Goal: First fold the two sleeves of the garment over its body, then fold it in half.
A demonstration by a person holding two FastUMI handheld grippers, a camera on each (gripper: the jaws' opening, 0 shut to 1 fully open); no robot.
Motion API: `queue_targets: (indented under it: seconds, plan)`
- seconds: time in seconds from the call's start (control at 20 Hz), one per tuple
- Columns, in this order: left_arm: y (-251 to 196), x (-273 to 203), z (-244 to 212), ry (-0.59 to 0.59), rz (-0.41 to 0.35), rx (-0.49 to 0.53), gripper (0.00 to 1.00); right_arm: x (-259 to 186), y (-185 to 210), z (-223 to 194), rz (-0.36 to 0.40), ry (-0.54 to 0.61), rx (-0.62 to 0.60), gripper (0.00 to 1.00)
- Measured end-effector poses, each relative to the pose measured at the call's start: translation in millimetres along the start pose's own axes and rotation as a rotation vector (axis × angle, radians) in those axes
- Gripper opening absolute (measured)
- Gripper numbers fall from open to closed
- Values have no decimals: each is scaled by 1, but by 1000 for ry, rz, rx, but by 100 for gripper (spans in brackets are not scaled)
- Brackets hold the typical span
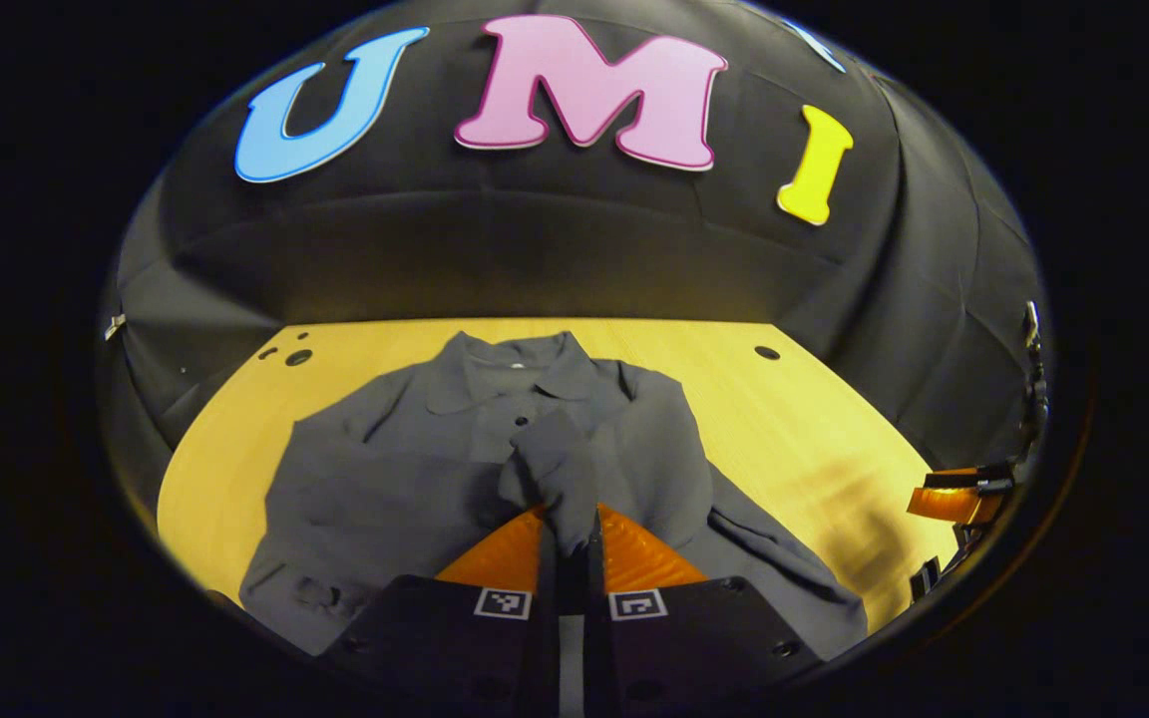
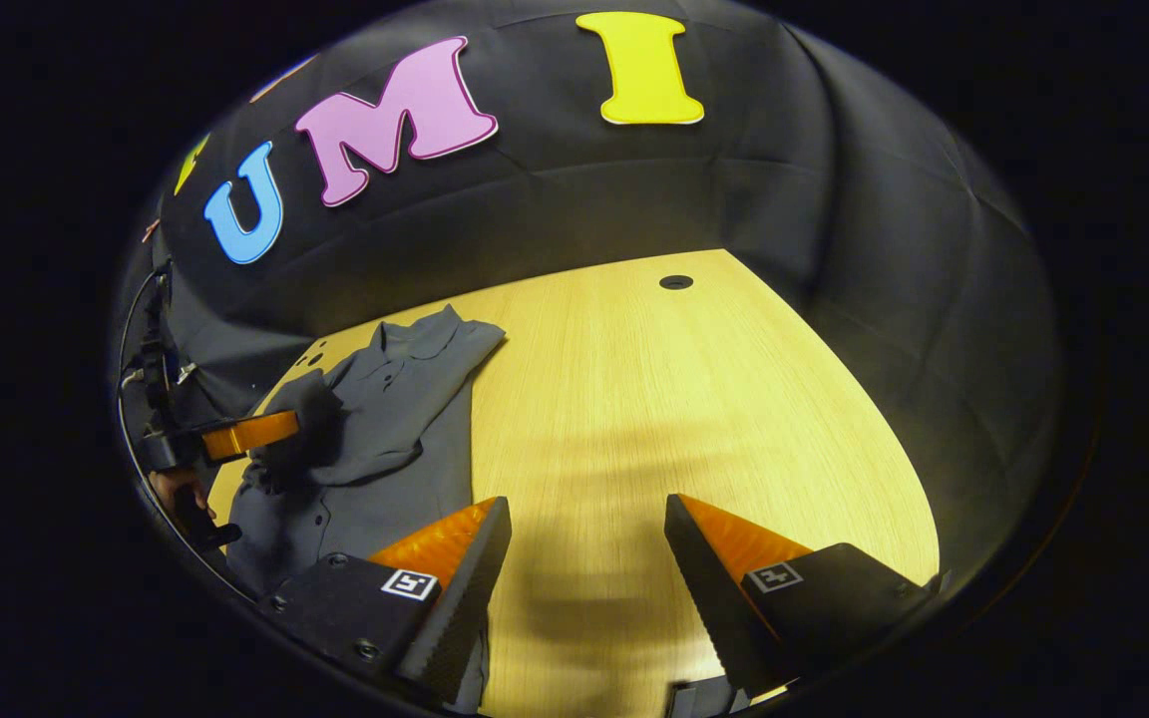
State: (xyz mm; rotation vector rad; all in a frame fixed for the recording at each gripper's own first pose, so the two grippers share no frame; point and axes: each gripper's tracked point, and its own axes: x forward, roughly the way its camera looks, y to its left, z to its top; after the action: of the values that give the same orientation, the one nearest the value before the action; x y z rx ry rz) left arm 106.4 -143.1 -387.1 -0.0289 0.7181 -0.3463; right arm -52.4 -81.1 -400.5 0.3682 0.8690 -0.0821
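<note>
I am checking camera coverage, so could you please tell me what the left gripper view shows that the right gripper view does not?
Left gripper view alone: the left gripper up close, shut on a grey sleeve lifted over the shirt's body, plus the whole collar.

Right gripper view alone: the right gripper open over bare table, and a hand holding the other gripper.

Both: the grey shirt on the wooden table.

Left gripper view looks low across the shirt [image 1: 495,449] toward the wall — right gripper view faces bare table [image 2: 694,399]; both share the shirt.
</note>
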Motion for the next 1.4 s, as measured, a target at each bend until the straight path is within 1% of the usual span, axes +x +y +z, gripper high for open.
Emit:
queue_targets:
  seconds: [0.05, 0.15, 0.2, 0.25, 0.35, 0.45, 0.5, 0.6, 0.65, 0.75, 0.85, 0.9, 0.95, 1.15, 1.2, 1.3, 1.4]
  plan:
    - [-2, 5, -6, 15, 1, 10, 15, 0, 0, -2, 2, 5, -6, 96]
    - [-7, 13, -19, 46, -1, 17, 18, 2, -2, -4, 5, 14, -14, 96]
    - [-10, 17, -24, 60, -5, 17, 15, 2, -2, -5, 5, 18, -14, 96]
    - [-11, 19, -27, 71, -9, 17, 23, 1, -3, -6, 4, 22, -15, 96]
    - [-16, 22, -36, 93, -26, 13, 27, 2, -5, -7, 5, 27, -19, 96]
    - [-22, 23, -42, 108, -51, 9, 38, -1, -10, -9, 6, 31, -23, 96]
    - [-26, 24, -44, 114, -66, 8, 35, -2, -11, -9, 6, 33, -23, 96]
    - [-40, 20, -44, 115, -128, -7, 41, -2, -10, -8, 7, 33, -21, 96]
    - [-47, 17, -44, 118, -157, -12, 48, -1, -7, -9, 8, 33, -20, 96]
    - [-54, 11, -42, 108, -194, -16, 70, -1, -1, -10, 11, 34, -20, 96]
    - [-58, 0, -35, 86, -221, -39, 83, -3, 5, -12, 12, 36, -21, 96]
    - [-61, -4, -35, 75, -237, -51, 95, -4, 9, -13, 12, 35, -23, 96]
    - [-63, -11, -32, 66, -256, -59, 96, -7, 12, -16, 12, 35, -25, 96]
    - [-65, -44, -29, 51, -328, -79, 96, -21, 30, -27, 13, 42, -26, 96]
    - [-61, -53, -32, 61, -329, -95, 96, -24, 36, -29, 16, 43, -27, 96]
    - [-44, -70, -39, 81, -296, -110, 96, -30, 47, -36, 20, 48, -34, 96]
    - [-19, -88, -43, 73, -252, -110, 96, -37, 60, -43, 26, 55, -54, 96]
